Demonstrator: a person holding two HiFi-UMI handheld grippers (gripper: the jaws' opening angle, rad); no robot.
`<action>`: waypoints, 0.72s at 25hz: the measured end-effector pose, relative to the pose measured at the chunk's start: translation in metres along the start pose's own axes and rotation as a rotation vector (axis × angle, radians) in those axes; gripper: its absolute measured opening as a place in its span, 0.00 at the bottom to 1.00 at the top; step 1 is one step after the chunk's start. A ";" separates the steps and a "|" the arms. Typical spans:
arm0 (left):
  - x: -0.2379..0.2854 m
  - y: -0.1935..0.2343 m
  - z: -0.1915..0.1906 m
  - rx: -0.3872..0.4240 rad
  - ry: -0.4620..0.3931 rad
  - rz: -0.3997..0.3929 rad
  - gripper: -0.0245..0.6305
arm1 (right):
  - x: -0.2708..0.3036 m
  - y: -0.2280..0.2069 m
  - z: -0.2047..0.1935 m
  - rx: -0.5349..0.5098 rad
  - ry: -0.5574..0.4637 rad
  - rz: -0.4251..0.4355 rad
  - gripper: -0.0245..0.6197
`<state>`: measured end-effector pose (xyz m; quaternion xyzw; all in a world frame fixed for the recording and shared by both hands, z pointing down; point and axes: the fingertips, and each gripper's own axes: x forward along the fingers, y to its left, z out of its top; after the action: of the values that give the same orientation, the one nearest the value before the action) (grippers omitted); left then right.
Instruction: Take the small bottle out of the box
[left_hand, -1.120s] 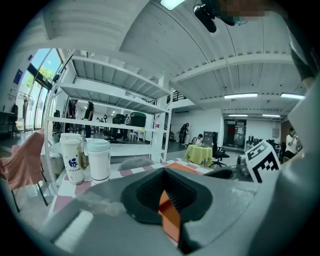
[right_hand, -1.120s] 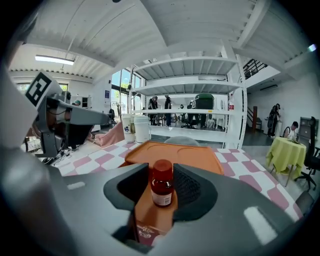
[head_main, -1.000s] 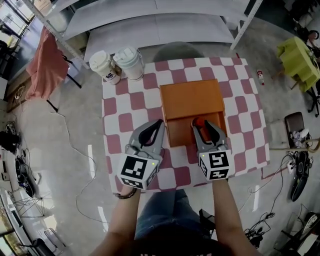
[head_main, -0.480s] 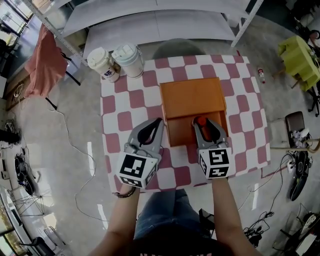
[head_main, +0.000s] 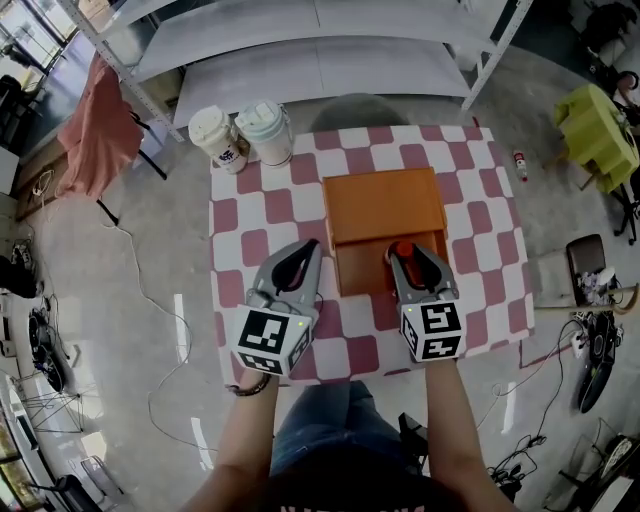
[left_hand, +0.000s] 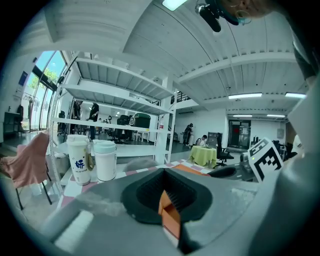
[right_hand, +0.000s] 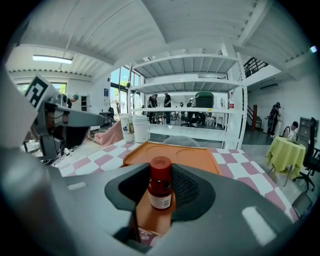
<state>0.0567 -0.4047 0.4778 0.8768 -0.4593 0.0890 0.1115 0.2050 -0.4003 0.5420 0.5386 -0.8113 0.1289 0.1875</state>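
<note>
An orange box (head_main: 385, 205) lies on the checkered table (head_main: 260, 215), its lid folded back flat behind the open tray. The small bottle (head_main: 402, 250), red-capped with a white label, stands upright in the tray's right front corner. My right gripper (head_main: 406, 256) reaches over the box's front wall and its jaws are closing round the bottle (right_hand: 161, 187), with a little space still showing on each side. My left gripper (head_main: 315, 246) hovers at the box's front left corner (left_hand: 167, 212), its tips together and nothing in it.
Two lidded paper cups (head_main: 218, 138) (head_main: 265, 130) stand at the table's far left corner, also seen as cups (left_hand: 80, 160) in the left gripper view. A metal shelf rack (head_main: 320, 40) stands beyond the table. A chair back (head_main: 355, 105) touches the far edge.
The right gripper's jaws have drawn slightly closer about the bottle. Both grippers stay where they were; the view has shifted a little.
</note>
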 end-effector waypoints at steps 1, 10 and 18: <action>-0.002 0.000 0.004 0.003 -0.006 0.003 0.03 | -0.002 0.000 0.003 -0.002 -0.003 0.005 0.25; -0.015 -0.001 0.040 0.028 -0.062 0.034 0.03 | -0.020 0.003 0.050 -0.015 -0.076 0.031 0.25; -0.030 -0.004 0.078 0.065 -0.134 0.053 0.03 | -0.049 0.008 0.106 -0.041 -0.171 0.061 0.25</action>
<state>0.0475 -0.3998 0.3949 0.8716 -0.4855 0.0478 0.0495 0.1973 -0.4008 0.4255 0.5188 -0.8427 0.0713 0.1248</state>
